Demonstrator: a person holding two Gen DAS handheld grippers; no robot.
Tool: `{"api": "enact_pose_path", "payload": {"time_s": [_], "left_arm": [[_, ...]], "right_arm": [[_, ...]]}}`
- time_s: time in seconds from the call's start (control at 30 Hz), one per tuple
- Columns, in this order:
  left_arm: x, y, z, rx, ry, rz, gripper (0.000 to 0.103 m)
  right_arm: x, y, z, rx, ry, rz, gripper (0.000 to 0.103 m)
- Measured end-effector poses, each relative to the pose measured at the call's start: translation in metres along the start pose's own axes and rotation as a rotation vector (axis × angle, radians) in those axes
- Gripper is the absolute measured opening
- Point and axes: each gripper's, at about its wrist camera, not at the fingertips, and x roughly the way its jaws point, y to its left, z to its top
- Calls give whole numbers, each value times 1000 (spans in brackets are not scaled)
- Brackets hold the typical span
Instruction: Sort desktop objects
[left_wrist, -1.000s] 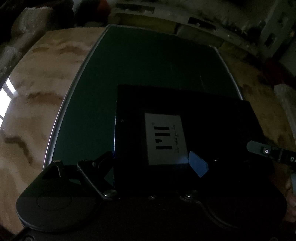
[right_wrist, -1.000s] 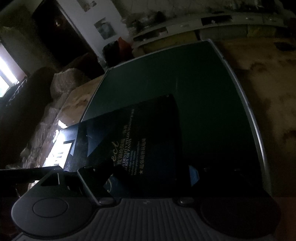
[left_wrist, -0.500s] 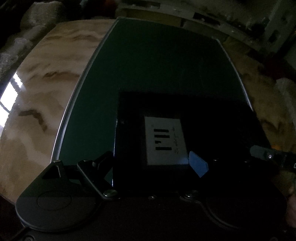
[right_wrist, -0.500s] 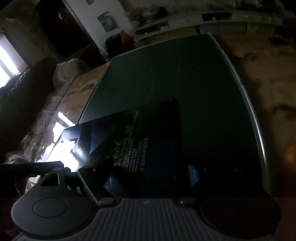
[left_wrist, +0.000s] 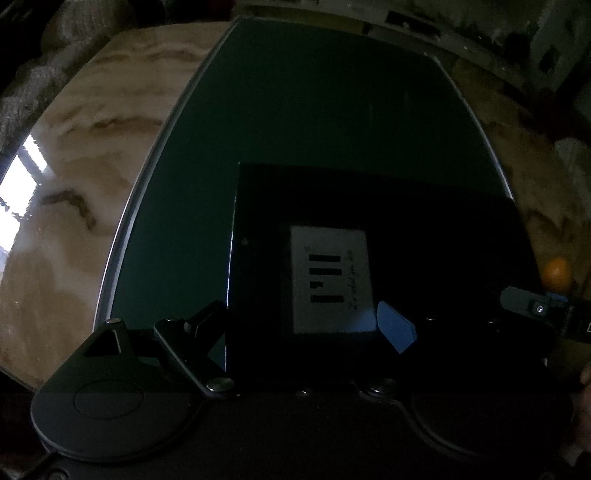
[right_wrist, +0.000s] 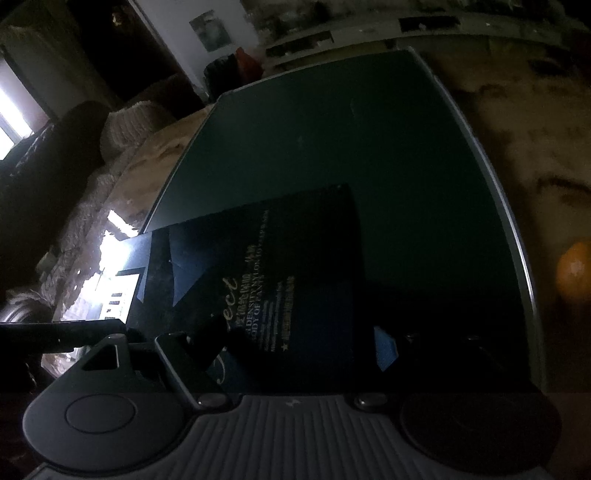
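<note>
An orange round fruit (right_wrist: 574, 271) has come into view at 3 o'clock; both the left gripper (left_wrist: 306, 328) and the right gripper (right_wrist: 295, 347) still pinch the flat black rectangular box (left_wrist: 406, 236).

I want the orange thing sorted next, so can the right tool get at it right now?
Probably yes: the orange object lies on bare tabletop beside the green mat. But the dark package sits at the right tool, perhaps held.

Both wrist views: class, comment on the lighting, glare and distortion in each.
Left wrist view: dim, the black box nearly lost in shadow, window glare on the marble table, mat edges bowed. Right wrist view: darker still, blown-out patch at left, orange ball blurred.
</note>
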Motion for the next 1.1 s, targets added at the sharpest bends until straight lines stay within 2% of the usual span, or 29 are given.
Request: {"api": "enact_pose_path", "payload": {"time_s": [0.27,1.1], "left_arm": [[3,6,-6,-19,18,-7,89],[1,0,-19,9,16,8,89]], "right_arm": [[1,0,-10,-9,8,-11,84],[-4,-5,-25,-18,24,-15,84]]}}
